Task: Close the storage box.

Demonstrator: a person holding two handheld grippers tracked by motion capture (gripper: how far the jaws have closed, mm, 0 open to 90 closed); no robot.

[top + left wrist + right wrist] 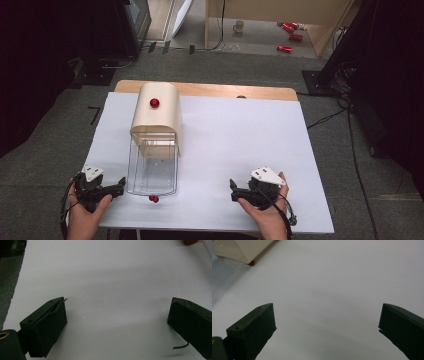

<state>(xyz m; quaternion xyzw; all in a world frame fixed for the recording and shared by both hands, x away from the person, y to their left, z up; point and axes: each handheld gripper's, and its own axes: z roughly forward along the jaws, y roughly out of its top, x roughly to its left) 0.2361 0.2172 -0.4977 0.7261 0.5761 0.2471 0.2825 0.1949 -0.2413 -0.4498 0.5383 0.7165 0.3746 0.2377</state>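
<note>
left gripper (pixel 120 186): jaws spread wide, empty, resting near the table's (pixel 240 150) front left edge. clear drawer (pixel 152 170): pulled out of a cream box (pixel 156 117) with a red knob (pixel 154 103), just beside that gripper. right gripper (pixel 234 190): jaws spread, empty, well apart from the drawer.

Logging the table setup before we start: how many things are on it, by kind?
Cream-lidded clear box: 1
Red knobs on the box: 2
Grippers, left gripper and right gripper: 2
Total: 5
</note>
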